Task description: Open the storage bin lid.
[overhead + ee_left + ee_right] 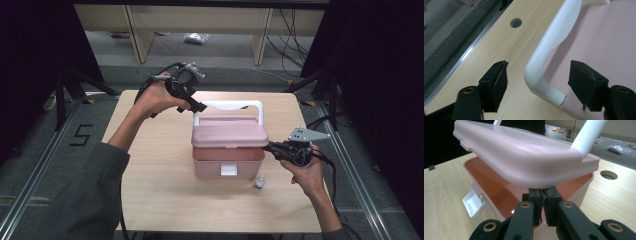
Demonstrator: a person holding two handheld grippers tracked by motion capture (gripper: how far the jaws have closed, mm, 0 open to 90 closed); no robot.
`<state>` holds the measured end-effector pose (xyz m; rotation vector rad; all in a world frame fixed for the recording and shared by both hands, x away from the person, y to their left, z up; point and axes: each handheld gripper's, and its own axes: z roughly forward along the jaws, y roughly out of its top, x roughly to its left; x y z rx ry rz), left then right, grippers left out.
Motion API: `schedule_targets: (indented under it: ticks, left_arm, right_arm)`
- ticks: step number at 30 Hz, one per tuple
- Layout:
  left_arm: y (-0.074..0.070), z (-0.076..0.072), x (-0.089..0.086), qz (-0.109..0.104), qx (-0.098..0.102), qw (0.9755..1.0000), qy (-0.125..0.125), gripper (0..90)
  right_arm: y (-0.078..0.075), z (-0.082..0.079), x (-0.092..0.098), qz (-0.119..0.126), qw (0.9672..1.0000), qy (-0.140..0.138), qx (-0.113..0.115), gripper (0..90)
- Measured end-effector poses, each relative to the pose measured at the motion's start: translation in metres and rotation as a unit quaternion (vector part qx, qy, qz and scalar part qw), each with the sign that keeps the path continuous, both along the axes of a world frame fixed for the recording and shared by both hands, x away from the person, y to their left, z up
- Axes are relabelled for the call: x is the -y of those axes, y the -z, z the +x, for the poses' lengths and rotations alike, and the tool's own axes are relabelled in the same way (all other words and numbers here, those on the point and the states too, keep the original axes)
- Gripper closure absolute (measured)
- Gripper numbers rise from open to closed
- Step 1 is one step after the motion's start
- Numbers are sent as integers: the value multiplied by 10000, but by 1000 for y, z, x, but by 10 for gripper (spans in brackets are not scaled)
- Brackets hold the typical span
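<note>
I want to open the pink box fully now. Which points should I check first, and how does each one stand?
1. Latch free: ok. The white latch hangs open off the front of the pink box.
2. Lid lifted: ok. The lid is raised at the side of the right tongs; the brown inside shows.
3. Right tongs support the lid: ok. Shut, their tips are under the lid's edge.
4. Left tongs clear of the handle: ok. The left tongs stand open around the white handle, pads not touching.
5. Small bottle clear: ok, it stands on the table apart from the box.
6. Hinge condition: cannot tell.
</note>
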<state>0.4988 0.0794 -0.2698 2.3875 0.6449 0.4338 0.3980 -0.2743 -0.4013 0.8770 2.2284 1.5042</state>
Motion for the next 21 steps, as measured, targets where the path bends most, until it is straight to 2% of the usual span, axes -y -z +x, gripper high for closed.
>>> schedule_targets:
  ticks: [2,3,4,5,6,7,8,9,10,12,14,15,16,17,18,19,21]
  left_arm:
    - [1,-4,-6,-67,-16,10000,-68,293]
    - [2,-6,-9,-97,22,9998,-143,290]
    - [2,-8,-12,-89,55,9997,-236,289]
    - [3,-10,-15,-126,86,9993,-328,288]
    - [4,-12,-18,-153,85,9991,-399,286]
    - [5,-14,-21,-197,65,9988,-448,284]
    - [7,-16,-25,-244,48,9985,-490,281]
    - [8,-17,-27,-259,49,9982,-545,280]
    - [10,-19,-30,-309,69,9975,-626,280]
    - [17,-23,-35,-454,89,9955,-830,275]
    - [22,-27,-39,-493,64,9947,-896,274]
    - [25,-29,-41,-517,97,9941,-951,273]
    - [26,-31,-45,-446,164,9944,-940,273]
    - [29,-33,-48,-480,154,9937,-999,273]
    - [32,-35,-50,-574,133,9926,-1065,273]
    - [34,-36,-54,-511,98,9929,-1066,273]
    - [40,-39,-60,-565,105,9913,-1188,273]
  right_arm:
    - [-1,0,0,-2,10000,40,14,867]
    - [0,2,1,-1,9999,23,144,867]
    - [-2,3,2,-50,9999,-13,102,867]
    - [-2,1,1,-2,10000,21,-42,867]
    - [-2,4,1,-28,9999,-13,106,867]
    - [-3,4,0,-12,9999,76,151,866]
    - [-5,3,1,-76,10000,34,6,866]
    - [-5,5,0,-20,9999,-12,123,866]
    - [-6,4,0,-9,10000,22,56,866]
    - [-8,6,1,-82,9999,0,116,866]
    - [-7,6,0,-2,9998,78,172,866]
    - [-8,6,1,-24,9999,42,116,866]
    - [-9,5,1,-55,10000,35,55,866]
    - [-9,7,2,-74,9998,-3,170,866]
    - [-10,7,2,-98,9998,5,166,866]
    - [-10,7,2,-64,9999,37,143,865]
    - [-10,8,2,-39,9998,39,191,866]
